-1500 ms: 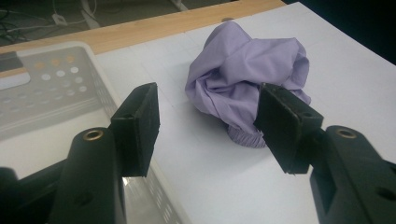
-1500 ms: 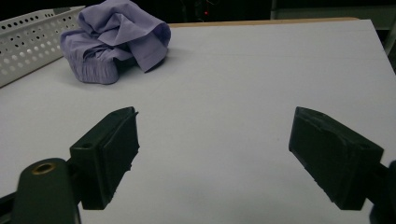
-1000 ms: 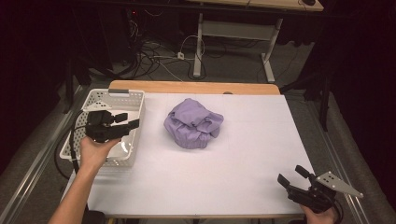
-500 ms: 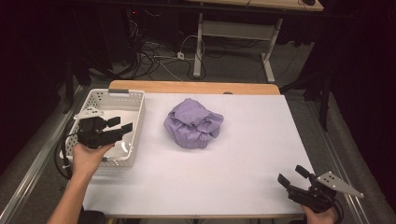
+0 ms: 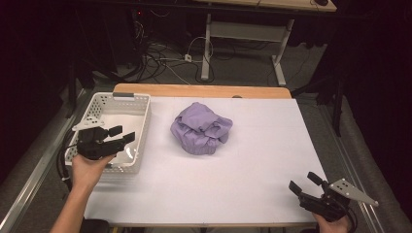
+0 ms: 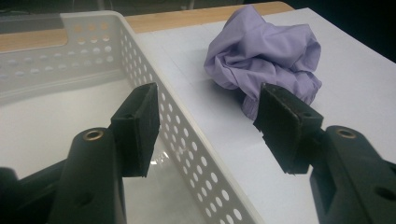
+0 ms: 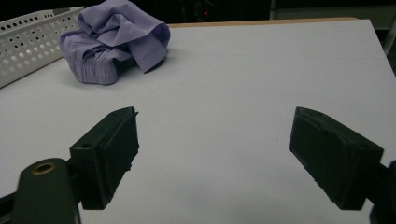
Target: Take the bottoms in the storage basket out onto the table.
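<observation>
A crumpled lilac garment (image 5: 201,128) lies in a heap at the middle of the white table top; it also shows in the left gripper view (image 6: 266,53) and the right gripper view (image 7: 114,39). My left gripper (image 5: 122,134) hovers over the white perforated basket (image 5: 99,100), jaws open and empty, its pads astride the basket's right wall (image 6: 187,135). My right gripper (image 5: 303,182) rests at the table's near right corner, open, nothing between its pads (image 7: 119,140).
The basket's floor (image 6: 42,135) looks bare. A wooden strip (image 5: 204,91) runs along the table's far edge. Beyond it are table legs and cables on a dark floor. White surface (image 7: 224,93) stretches between the garment and the right gripper.
My left hand has drawn back toward the near left and slightly down over the basket. The right gripper and the garment have stayed put.
</observation>
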`<state>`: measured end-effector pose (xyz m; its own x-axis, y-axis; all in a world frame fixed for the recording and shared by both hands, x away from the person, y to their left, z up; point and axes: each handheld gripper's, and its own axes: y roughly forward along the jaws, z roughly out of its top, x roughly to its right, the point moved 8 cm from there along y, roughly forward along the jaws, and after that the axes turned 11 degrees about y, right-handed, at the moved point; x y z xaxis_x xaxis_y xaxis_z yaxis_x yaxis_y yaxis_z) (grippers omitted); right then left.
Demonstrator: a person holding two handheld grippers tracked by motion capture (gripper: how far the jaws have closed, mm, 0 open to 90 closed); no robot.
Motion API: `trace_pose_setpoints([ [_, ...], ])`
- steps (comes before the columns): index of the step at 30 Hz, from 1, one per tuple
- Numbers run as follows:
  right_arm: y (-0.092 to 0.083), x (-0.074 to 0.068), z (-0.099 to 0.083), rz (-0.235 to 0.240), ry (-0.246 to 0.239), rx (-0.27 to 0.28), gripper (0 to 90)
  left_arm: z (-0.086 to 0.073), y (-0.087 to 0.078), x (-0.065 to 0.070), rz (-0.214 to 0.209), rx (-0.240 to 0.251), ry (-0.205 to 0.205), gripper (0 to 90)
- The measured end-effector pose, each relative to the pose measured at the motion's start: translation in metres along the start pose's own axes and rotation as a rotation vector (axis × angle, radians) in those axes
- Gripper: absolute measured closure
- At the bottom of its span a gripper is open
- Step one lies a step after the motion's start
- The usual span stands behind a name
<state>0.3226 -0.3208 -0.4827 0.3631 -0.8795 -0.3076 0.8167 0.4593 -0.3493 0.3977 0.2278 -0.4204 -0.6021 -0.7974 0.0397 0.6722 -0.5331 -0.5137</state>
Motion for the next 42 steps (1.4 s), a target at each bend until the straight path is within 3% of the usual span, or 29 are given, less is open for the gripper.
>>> trace_pose_setpoints([
  [18, 0.000, 0.000, 0.000, 0.001, 0.001, -0.001, 16.7, -0.013, -0.009, 0.000, 0.019, 0.025, -0.010, 37.6],
  [42, 0.000, 0.000, 0.000, -0.001, 0.000, 0.000, 16.7, -0.034, -0.027, -0.006, 0.075, 0.068, -0.044, 35.4],
])
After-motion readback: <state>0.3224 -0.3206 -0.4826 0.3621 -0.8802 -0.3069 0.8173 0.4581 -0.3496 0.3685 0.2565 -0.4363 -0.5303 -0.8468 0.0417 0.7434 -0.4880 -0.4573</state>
